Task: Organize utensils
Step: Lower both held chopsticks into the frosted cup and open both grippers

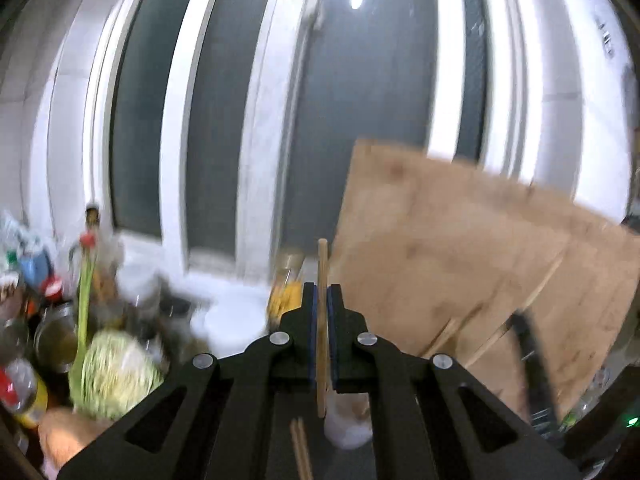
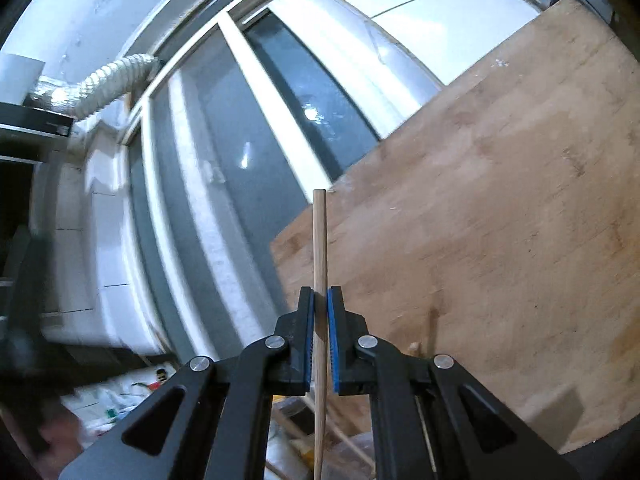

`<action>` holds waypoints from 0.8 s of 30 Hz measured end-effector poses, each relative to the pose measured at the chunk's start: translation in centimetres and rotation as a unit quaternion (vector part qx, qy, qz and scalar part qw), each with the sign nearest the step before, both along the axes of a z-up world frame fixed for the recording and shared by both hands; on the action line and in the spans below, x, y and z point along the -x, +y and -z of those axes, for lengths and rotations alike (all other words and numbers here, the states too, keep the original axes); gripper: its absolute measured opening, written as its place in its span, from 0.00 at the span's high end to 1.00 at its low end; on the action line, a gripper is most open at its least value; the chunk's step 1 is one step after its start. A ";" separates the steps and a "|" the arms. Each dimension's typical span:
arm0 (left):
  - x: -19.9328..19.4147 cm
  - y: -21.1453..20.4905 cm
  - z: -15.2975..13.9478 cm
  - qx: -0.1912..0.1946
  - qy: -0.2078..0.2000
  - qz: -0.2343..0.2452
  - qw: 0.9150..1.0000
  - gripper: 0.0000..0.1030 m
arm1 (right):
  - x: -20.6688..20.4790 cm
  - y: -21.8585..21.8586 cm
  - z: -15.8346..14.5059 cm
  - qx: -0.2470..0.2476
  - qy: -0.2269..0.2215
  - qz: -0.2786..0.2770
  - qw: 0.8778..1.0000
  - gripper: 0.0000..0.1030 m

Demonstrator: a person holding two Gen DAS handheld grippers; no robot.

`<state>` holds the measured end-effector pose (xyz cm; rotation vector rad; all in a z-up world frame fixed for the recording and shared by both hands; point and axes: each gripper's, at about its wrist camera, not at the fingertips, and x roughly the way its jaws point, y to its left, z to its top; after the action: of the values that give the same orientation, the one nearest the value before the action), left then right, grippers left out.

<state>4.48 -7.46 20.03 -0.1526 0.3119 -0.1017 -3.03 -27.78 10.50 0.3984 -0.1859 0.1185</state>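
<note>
Left tongs clamped on one chopstick, held near its middle so it stays upright; right tongs pinch a second chopstick likewise; both clear of the cluttered tabletop, probably for pairing; more sticks lie below.

I count one wooden chopstick pinched in my left gripper and one more chopstick in my right gripper. Two loose chopsticks lie below. One plywood board leans nearby.
</note>
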 end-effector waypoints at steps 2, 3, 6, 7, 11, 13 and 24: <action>-0.3 0.4 -0.7 0.032 -0.010 0.024 0.999 0.97 | -0.6 -0.4 0.6 -0.006 0.006 0.027 1.000 0.93; -0.4 0.6 -0.8 0.048 -0.012 0.035 0.998 0.97 | -0.8 -0.7 0.8 -0.011 0.009 0.036 0.999 0.93; 0.5 0.5 -1.2 0.052 -0.036 0.030 0.998 0.97 | -1.4 -2.3 1.0 -0.030 0.016 0.041 0.999 0.93; 0.6 0.3 -1.2 0.052 -0.038 0.028 0.998 0.97 | -2.0 -2.6 1.2 -0.031 0.023 0.046 0.998 0.93; 0.4 1.1 0.0 0.078 -0.047 0.025 0.996 0.97 | -4.2 -2.8 2.1 -0.034 0.059 0.038 0.997 0.93; -0.2 1.2 0.9 0.082 -0.047 0.035 0.995 0.97 | -5.0 -2.4 2.5 -0.012 0.072 0.030 0.997 0.93; -3.8 0.7 7.0 0.107 0.012 0.067 0.992 0.97 | -8.9 -1.5 4.9 0.005 0.180 -0.029 0.983 0.93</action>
<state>8.27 -6.76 13.01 -0.3449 0.3357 -0.2663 5.83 -29.31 5.58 0.4088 0.1821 0.1028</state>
